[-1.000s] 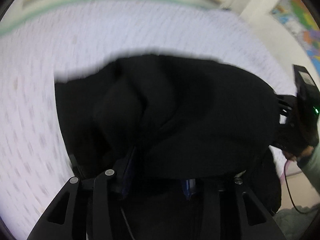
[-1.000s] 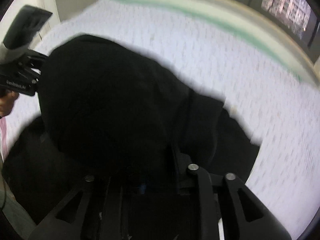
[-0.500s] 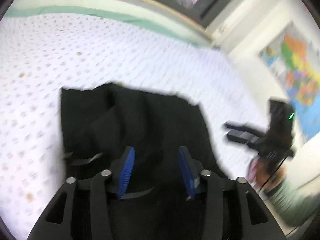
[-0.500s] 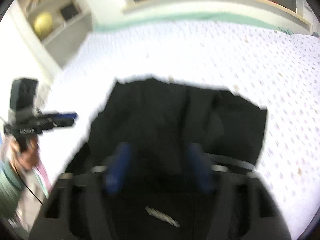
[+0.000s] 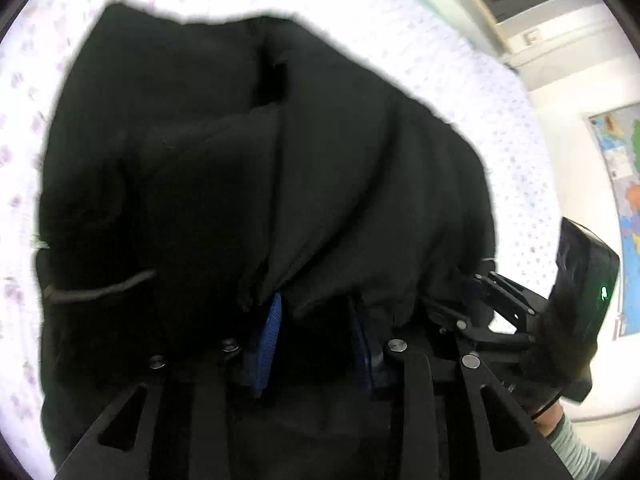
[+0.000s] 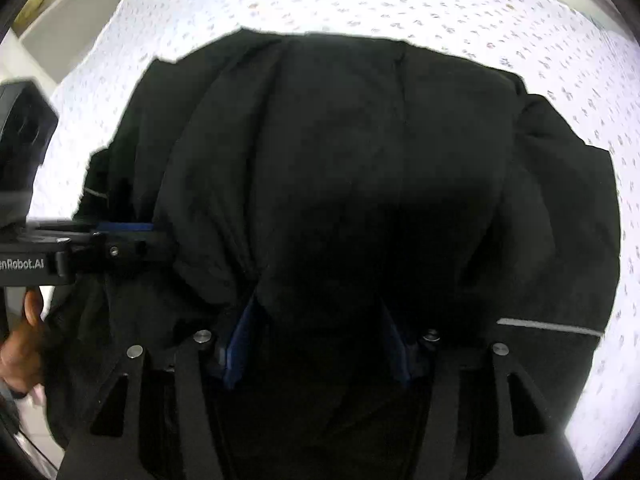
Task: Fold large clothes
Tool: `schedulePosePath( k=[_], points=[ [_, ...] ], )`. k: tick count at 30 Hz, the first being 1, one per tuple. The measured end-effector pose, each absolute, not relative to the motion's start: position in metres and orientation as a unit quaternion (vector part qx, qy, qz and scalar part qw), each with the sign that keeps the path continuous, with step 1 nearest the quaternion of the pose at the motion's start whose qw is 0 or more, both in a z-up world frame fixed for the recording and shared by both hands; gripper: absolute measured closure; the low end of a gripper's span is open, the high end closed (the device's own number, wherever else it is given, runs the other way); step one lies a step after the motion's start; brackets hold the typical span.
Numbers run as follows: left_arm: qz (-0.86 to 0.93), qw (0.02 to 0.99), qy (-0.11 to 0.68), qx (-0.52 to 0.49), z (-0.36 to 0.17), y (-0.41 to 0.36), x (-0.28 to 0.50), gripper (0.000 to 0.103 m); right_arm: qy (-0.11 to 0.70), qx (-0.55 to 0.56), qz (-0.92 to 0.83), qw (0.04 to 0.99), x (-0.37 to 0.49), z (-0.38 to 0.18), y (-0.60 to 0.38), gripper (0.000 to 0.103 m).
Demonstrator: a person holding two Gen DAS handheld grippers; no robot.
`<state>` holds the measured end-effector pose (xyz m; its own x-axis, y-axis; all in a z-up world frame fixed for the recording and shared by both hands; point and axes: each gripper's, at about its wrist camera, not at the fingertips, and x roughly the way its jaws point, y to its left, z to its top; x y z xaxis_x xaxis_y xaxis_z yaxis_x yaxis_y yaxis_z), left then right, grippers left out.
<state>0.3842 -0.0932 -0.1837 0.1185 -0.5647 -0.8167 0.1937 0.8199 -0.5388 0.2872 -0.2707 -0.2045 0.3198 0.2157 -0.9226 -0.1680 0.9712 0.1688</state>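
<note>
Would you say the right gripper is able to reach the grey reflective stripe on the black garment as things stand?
Probably yes: the reflective stripe lies exposed on the black garment, just right of the right gripper, nothing covering it, though cloth sits between its jaws.

Left wrist view. I see my left gripper (image 5: 316, 340) angled down into a black garment (image 5: 260, 168) bunched in thick folds on a white bedsheet with small purple print (image 5: 516, 152). Its jaws have just been closing; cloth lies between the blue fingers (image 5: 267, 338), though I cannot tell whether they press it. At right, my right gripper (image 5: 472, 300) reaches into the garment's edge. A map (image 5: 624, 184) hangs on the wall.
</note>
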Motion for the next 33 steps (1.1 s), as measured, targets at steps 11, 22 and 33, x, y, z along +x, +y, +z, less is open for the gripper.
schedulePosePath(
  k=[11, 22, 33],
  points=[
    [-0.214, 0.747, 0.622, -0.093, -0.186, -0.101, 0.349, 0.050, 0.579, -0.029, 0.130, 0.804, 0.244, -0.200, -0.260, 0.044],
    [-0.227, 0.787, 0.571, -0.063, -0.115, -0.058, 0.291, 0.050, 0.550, 0.027, 0.121, 0.826, 0.178, -0.158, -0.311, 0.043],
    [-0.093, 0.754, 0.638, -0.124, -0.164, 0.051, 0.224, 0.050, 0.571, 0.112, -0.024, 0.813, 0.063, -0.159, -0.447, 0.043]
  ],
)
